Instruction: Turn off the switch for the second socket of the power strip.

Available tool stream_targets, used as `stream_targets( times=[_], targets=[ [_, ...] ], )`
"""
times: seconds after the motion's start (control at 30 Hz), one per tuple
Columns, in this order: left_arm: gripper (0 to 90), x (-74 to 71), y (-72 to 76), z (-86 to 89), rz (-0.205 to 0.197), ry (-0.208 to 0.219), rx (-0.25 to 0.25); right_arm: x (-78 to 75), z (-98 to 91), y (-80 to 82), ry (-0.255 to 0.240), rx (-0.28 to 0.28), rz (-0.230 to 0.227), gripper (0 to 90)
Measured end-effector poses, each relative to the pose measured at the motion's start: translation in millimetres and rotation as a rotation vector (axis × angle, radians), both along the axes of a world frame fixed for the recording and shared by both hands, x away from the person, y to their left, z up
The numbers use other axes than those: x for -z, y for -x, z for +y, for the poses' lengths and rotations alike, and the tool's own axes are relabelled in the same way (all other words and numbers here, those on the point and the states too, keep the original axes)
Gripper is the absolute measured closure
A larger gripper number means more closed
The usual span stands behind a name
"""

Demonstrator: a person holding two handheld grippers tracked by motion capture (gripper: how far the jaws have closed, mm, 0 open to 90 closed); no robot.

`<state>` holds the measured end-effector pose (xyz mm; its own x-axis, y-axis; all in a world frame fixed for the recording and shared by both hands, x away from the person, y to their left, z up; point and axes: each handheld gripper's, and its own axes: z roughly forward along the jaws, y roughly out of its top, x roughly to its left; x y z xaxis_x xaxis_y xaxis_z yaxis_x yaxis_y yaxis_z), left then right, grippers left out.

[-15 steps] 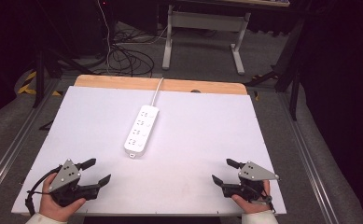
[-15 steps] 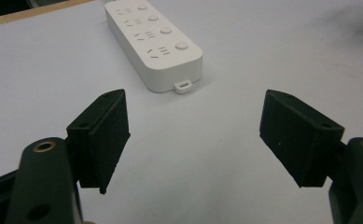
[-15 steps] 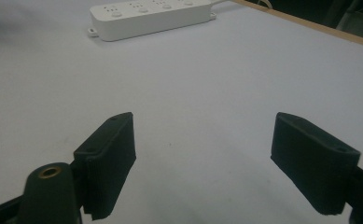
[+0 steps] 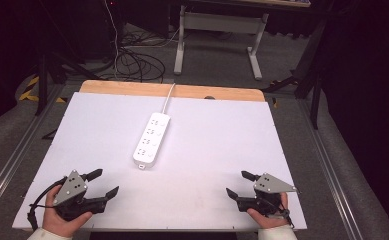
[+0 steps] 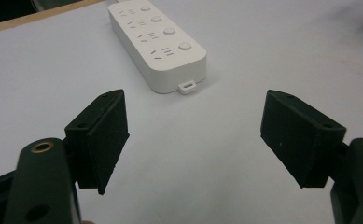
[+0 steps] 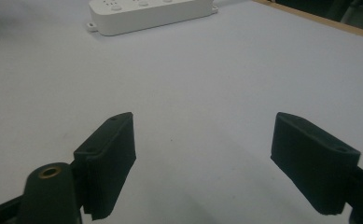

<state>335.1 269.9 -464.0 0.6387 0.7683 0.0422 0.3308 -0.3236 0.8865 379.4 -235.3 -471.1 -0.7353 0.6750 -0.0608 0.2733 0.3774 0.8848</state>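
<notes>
A: Item one, the strip (image 4: pixel 152 139). White power strip, four socket groups with a button each, lying flat on the white table (image 4: pixel 222 150), a little left of centre and angled, its cord (image 4: pixel 168 95) running off over the far wooden edge. A small tab sits on its near end. Nothing touches it.

B: Item two, left gripper (image 4: pixel 103 183)?

A: Held in the person's left hand at the near left corner, low over the table. Jaws spread wide, nothing between them. In the left gripper view the strip (image 5: pixel 158 44) lies ahead of the gap, its tab end nearest, well apart from the pads (image 5: pixel 102 140).

B: Item three, right gripper (image 4: pixel 238 183)?

A: Near right corner, also held low, jaws likewise spread and empty. In the right gripper view the strip (image 6: pixel 149 14) sits far off at the top, side on.

B: Step in hand?

A: By my reading, the start: both tools parked at the near edge, the strip untouched, no reach begun.

B: Next move calls for?

A: Probably the left gripper going forward to the strip's near end, being closer and already aimed at it. The body looks broad, so the jaws would have to stay fully spread and straddle its width squarely, or take the thin edge. The cord may drag if the strip is pulled.
</notes>
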Motion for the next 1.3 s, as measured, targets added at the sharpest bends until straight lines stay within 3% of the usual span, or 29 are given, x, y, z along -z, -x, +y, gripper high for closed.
stream_targets(
  times=[0.53,0.67,0.8,0.93,1.17,1.3],
  targets=[
    [22.9,-7.6,-0.4,-1.1,0.016,-0.001,-0.011,1.0,-0.9,-0.6,0.000,0.008,0.010,22.4],
    [23.4,-11.4,-2.2,-1.7,0.037,-0.002,-0.013,1.1,-1.4,-0.3,0.000,0.010,0.010,22.4],
    [25.4,-17.9,-11.1,-3.6,0.087,-0.005,0.010,2.4,-1.5,-1.4,0.001,0.013,0.013,22.4],
    [26.2,-24.7,-19.3,-8.9,0.102,-0.012,0.028,4.2,-1.2,-2.0,0.001,0.014,0.023,22.4],
    [26.3,-35.0,-33.1,-14.2,0.116,-0.006,0.049,7.0,-2.4,2.3,0.013,0.020,0.030,22.3],
    [26.3,-44.3,-41.5,-20.0,0.102,-0.027,0.064,6.9,-6.8,6.0,0.005,0.037,0.032,22.3]
  ],
)
